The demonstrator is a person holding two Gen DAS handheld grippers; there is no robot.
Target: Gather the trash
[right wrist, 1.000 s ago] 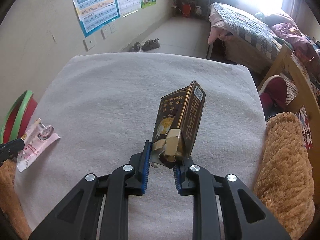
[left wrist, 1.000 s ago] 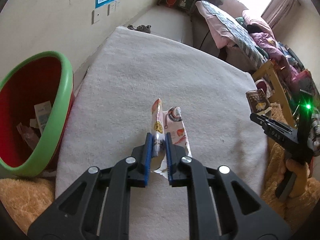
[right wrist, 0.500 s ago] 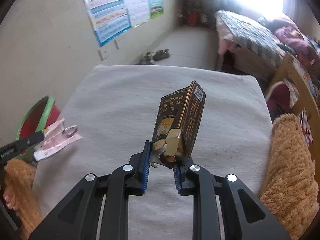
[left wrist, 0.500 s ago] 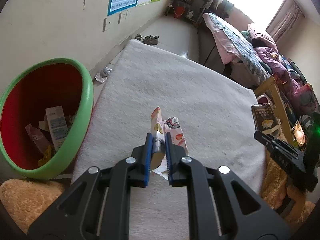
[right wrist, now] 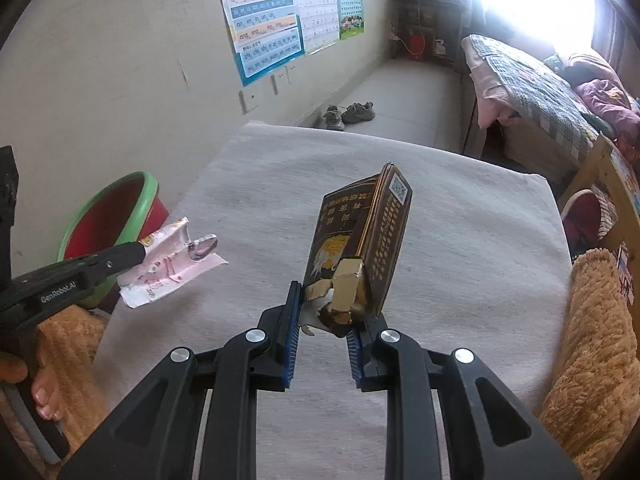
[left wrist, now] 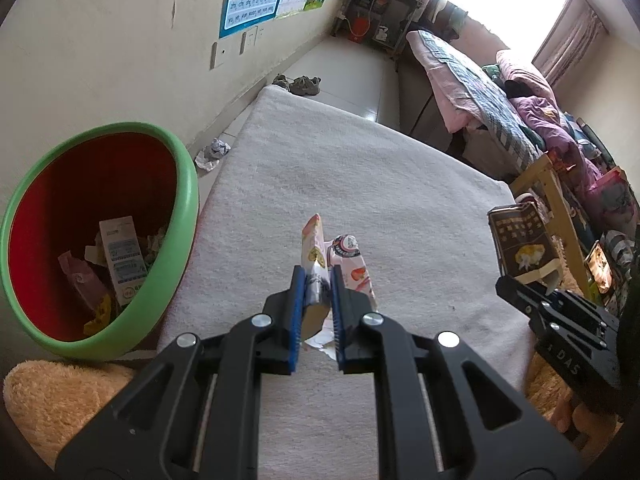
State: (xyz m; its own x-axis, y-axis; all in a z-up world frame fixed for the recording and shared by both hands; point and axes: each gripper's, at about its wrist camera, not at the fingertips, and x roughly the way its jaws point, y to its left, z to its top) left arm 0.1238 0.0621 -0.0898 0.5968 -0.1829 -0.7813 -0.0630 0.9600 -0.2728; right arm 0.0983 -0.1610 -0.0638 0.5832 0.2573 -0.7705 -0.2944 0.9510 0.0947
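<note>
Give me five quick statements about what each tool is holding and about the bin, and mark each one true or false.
1. The left tool is shut on a pink wrapper. True.
2. The right tool is empty. False: it grips a dark brown carton.
3. The green-rimmed bin has trash inside. True.
4. The bin stands on the white mat. False: it stands beside the mat.
5. The carton already lies in the bin. False: it is held above the mat.

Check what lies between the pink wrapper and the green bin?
Nothing but bare white blanket; the left wrist view shows it between pink wrapper and green bin.
</note>
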